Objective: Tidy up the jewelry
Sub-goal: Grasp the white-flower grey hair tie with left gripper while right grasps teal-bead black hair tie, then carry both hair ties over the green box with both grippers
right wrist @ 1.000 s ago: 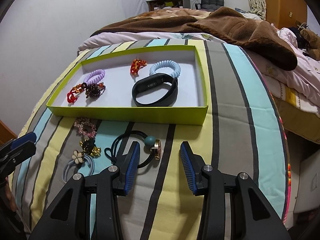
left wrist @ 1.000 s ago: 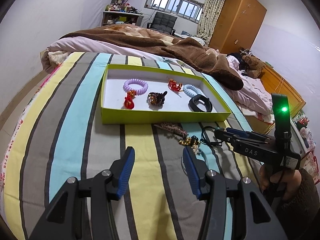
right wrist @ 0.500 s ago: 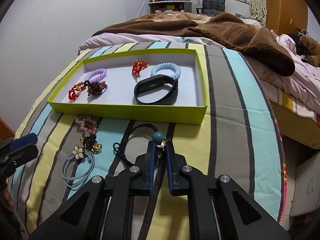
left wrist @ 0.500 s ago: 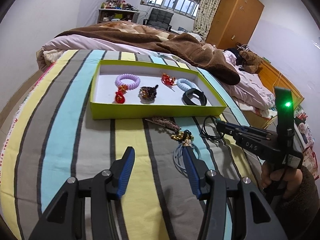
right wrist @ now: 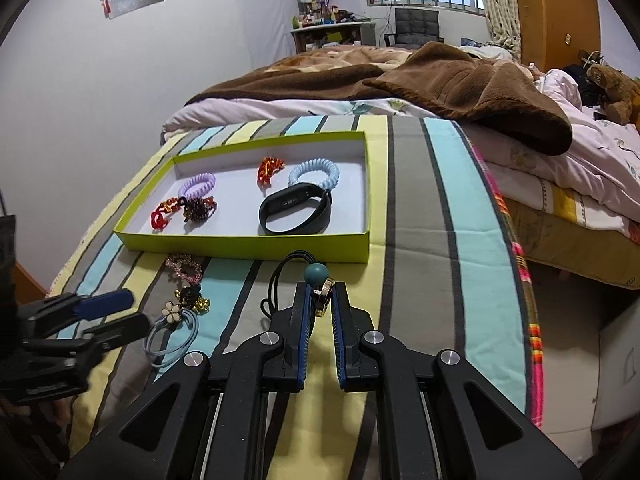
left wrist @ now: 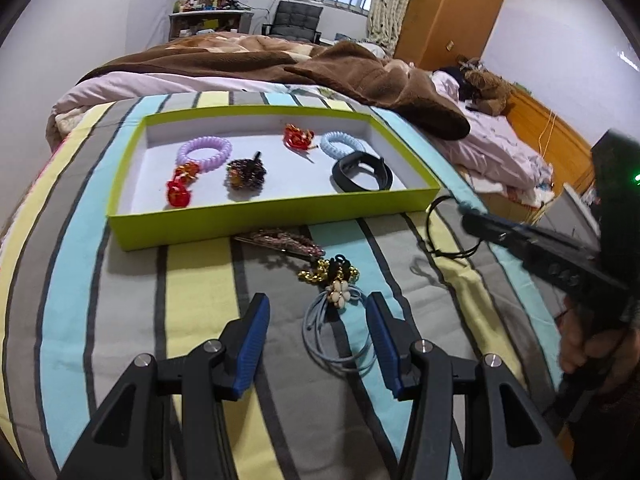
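Bed (left wrist: 132, 320) with a striped cover carries everything, and a brown blanket (right wrist: 440, 80) lies bunched at its far end. Green tray (left wrist: 260, 216) sits in the middle of the cover; inside are a black wristband (right wrist: 296, 210), a purple coil tie (left wrist: 204, 152), a blue coil tie (right wrist: 316, 172) and some red and dark beaded pieces. Just before the tray's near edge, on the cover, lie a pink beaded piece (right wrist: 184, 268) and a blue hair tie with a flower (left wrist: 338, 308). Left gripper (left wrist: 316, 320) hangs over this flower tie with jaws released, not touching it. Right gripper (right wrist: 320, 308) has its jaws clenched on the gold charm of a black cord hair tie (right wrist: 318, 280), near the tray's near right corner.
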The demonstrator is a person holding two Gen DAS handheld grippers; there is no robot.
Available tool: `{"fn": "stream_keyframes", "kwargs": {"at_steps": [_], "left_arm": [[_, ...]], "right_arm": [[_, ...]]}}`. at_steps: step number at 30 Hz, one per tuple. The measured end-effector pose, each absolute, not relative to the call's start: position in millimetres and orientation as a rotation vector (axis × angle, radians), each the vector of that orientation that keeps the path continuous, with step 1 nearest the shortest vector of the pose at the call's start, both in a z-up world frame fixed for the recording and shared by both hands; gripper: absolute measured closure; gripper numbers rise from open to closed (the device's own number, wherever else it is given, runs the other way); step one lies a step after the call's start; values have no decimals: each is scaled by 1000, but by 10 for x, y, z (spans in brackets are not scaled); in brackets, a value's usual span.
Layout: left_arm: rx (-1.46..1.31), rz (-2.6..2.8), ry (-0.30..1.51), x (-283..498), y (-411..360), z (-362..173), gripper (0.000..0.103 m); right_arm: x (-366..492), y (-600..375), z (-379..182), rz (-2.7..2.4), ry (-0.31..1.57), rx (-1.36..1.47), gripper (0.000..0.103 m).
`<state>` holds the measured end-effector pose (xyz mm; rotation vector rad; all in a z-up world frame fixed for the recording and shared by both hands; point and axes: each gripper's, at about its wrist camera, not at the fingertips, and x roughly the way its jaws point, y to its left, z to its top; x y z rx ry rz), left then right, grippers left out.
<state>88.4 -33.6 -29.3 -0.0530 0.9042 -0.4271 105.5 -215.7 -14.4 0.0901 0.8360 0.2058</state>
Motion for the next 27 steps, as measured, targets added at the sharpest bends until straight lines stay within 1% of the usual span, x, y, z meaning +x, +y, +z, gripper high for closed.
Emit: {"fn": "stream_keyframes", "kwargs": {"at_steps": [16,22,27], "left_arm": [[64,-396,907,965,-562,-364,52],[131,-373,890,942,-629,-370,70],[132,-380,888,930,-603,-360,79]], "right_arm": [[932,-2285,-90,224,811,128,92],[918,-2293,-110,229,813,140,92],[916,-2295,-109,229,812,141,92]]}}
